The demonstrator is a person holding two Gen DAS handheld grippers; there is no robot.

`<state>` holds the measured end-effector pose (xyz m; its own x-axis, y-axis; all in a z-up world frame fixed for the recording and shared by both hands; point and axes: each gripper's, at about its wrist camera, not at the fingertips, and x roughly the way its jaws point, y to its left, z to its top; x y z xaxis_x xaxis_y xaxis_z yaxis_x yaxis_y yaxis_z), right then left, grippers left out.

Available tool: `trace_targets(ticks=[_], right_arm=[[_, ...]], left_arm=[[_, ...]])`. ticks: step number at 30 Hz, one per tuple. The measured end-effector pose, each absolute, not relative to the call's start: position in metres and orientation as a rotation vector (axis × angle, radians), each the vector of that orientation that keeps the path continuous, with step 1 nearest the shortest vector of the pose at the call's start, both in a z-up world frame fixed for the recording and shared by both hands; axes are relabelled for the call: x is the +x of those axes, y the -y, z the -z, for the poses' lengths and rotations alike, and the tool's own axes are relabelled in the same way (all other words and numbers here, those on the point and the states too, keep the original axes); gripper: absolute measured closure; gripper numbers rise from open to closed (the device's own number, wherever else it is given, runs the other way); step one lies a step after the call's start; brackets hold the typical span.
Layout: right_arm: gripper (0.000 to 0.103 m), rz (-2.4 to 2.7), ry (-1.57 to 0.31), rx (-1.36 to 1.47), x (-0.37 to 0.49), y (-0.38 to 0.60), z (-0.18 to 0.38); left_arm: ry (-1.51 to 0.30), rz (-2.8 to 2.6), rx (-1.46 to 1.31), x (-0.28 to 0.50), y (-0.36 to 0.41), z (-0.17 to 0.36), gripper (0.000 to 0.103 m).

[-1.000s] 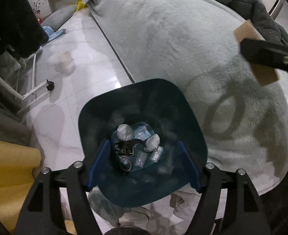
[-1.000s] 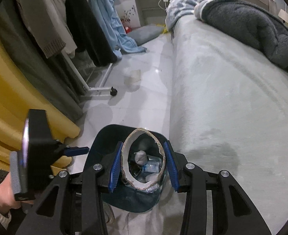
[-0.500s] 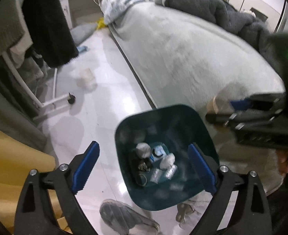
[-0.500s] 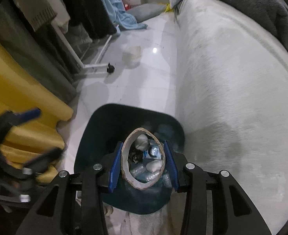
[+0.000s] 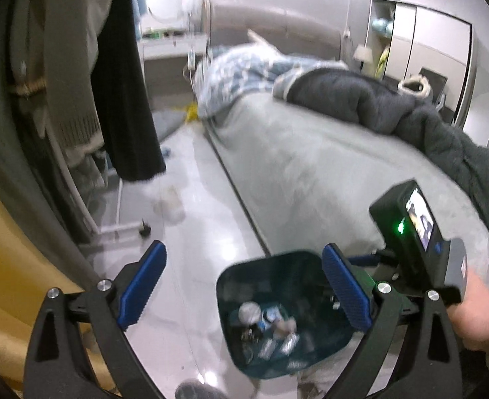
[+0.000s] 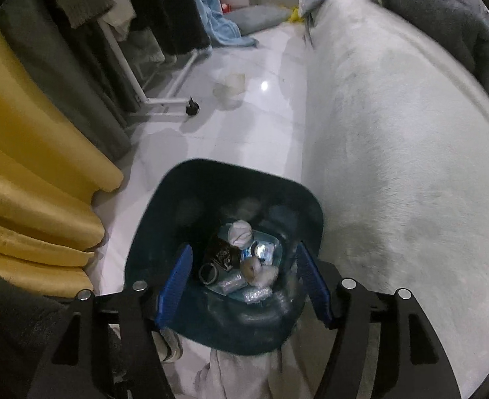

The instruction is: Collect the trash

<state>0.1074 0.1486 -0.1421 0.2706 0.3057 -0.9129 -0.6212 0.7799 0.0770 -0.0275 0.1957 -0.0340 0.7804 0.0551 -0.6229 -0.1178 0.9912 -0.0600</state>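
- Bed (image 6: pixel 394 139), the largest thing in both views, covered in a pale grey fleecy blanket and running along the right side; a dark grey quilt (image 5: pixel 394 106) and a blue patterned duvet (image 5: pixel 241 73) are piled at its far end.
- Floor (image 6: pixel 244 133) of glossy white tile beside the bed, with a pale, see-through cup or tub (image 6: pixel 231 88) lying on it further off; what it is exactly cannot be told.
- Yellow cushions (image 6: pixel 28 179) stacked at the left, with dark clothes hanging on a white wheeled rack (image 6: pixel 164 99) behind them.
- Dark teal bin (image 6: pixel 184 212) standing on the floor, close against the edge of the bed and near the cushions, its mouth open upward.
- Trash (image 6: pixel 241 259) at the bottom of the bin: white crumpled wads, clear plastic wrappers, a dark ring and a brownish lump.
- Right gripper (image 6: pixel 243 282) poised directly over the bin, pointing steeply down; its blue pads have just been spreading apart and nothing is between them now, so it is released.
- Left gripper (image 5: pixel 244 294) to the left of the bin and above it, jaws spread wide after just opening further, holding nothing.
- A person's hand (image 5: pixel 477 316) grasps the right tool at the lower right of the left view.
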Motion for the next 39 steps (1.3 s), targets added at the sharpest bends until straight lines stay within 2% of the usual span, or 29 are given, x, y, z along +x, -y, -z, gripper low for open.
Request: trace_targets(ticks=[5,7,12,13,16,28,31,39], right_arm=[[0.027,-0.632,-0.998,-0.28,0.095,-0.126,0.088],[0.02,-0.608,-0.921,-0.265,0.091,-0.109,0.063],[0.017,-0.528,-0.758,-0.269,0.08,-0.051,0.016],[0.012,-0.505,-0.731,-0.265,0.078,-0.037,0.007],[0.01,-0.428,-0.674,-0.225,0.077,0.006,-0.01],[0.004,-0.299,-0.529,-0.134,0.045,0.099,-0.036],[0.003,-0.286,-0.507,-0.106,0.039,0.113,-0.039],[0.003,-0.288,-0.485,-0.07,0.036,0.13,-0.039]], left_arm=[[-0.558,-0.095,-0.096,-0.038,-0.177,0.001,0.005],[-0.538,-0.092,-0.092,-0.04,-0.171,-0.007,0.004],[-0.507,-0.09,-0.069,-0.043,-0.155,-0.02,0.004],[-0.498,-0.087,-0.073,-0.044,-0.152,-0.022,0.003],[-0.491,-0.098,-0.065,-0.045,-0.139,-0.027,0.003],[-0.366,-0.118,-0.03,-0.044,-0.104,-0.046,0.003],[-0.415,-0.141,-0.045,-0.035,-0.106,-0.037,0.003],[-0.368,-0.148,-0.059,-0.034,-0.099,-0.048,0.003]])
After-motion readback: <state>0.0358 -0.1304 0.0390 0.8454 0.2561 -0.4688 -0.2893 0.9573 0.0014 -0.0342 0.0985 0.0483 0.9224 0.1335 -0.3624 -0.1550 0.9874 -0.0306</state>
